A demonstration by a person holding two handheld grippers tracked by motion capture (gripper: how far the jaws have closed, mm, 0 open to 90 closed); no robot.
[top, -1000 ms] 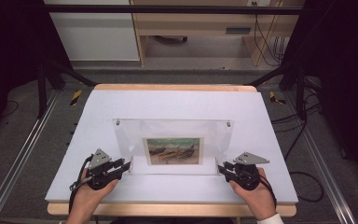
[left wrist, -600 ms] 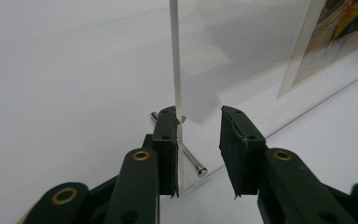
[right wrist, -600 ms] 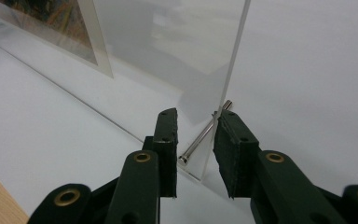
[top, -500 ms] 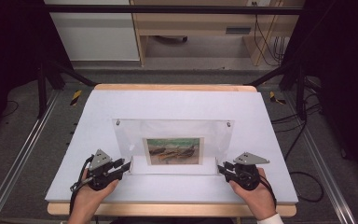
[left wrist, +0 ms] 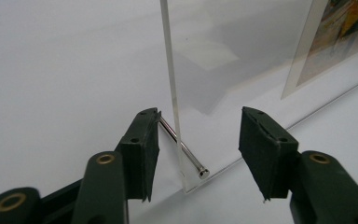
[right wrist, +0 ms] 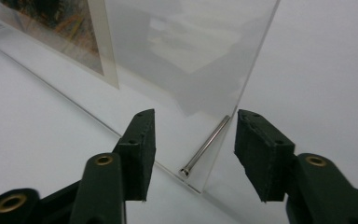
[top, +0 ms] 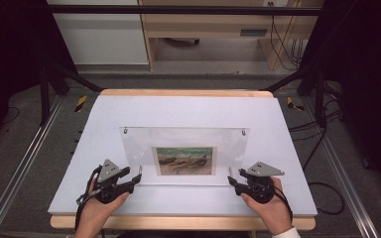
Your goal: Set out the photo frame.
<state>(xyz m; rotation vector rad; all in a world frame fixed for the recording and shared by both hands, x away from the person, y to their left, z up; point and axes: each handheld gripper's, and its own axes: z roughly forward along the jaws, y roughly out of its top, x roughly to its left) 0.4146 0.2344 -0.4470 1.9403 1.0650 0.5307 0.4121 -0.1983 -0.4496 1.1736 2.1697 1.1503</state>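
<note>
L gripper & R gripper just opened, fingers off acrylic frame, its corners between.

likely lab, aluminium rails, cables

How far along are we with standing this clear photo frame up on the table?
Done: the clear acrylic frame with its picture stands upright on the white table, resting on metal pins. In hand: the left gripper and right gripper have just been opening, each with a lower corner of the frame between its pads, apart from them. Left: probably just drawing both grippers away.
</note>
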